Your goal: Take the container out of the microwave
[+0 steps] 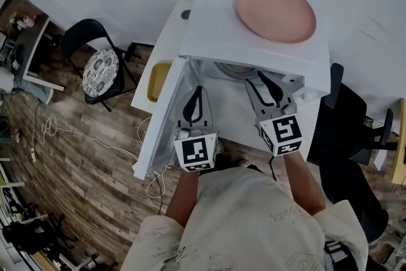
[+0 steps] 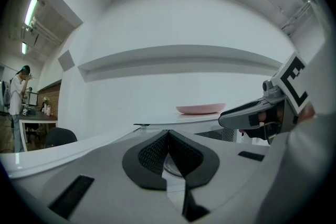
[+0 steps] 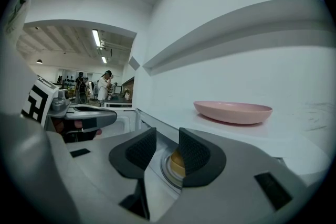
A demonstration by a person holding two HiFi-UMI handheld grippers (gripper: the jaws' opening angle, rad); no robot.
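A white microwave (image 1: 209,28) stands with its door (image 1: 162,117) swung open to the left. Inside, on the glass turntable, sits a low yellow container (image 3: 177,163), whose rim shows in the head view (image 1: 229,68). My right gripper (image 1: 255,78) is at the mouth of the oven, open, and the container shows beyond the gap between its jaws (image 3: 167,134). My left gripper (image 1: 197,91) hovers beside it in front of the opening, jaws shut on nothing (image 2: 168,135).
A pink plate (image 1: 276,11) lies on top of the microwave. A black chair with a patterned cushion (image 1: 100,70) stands to the left, and a black office chair (image 1: 346,136) to the right. Cables (image 1: 57,130) trail over the wooden floor. A person (image 2: 20,92) stands far off.
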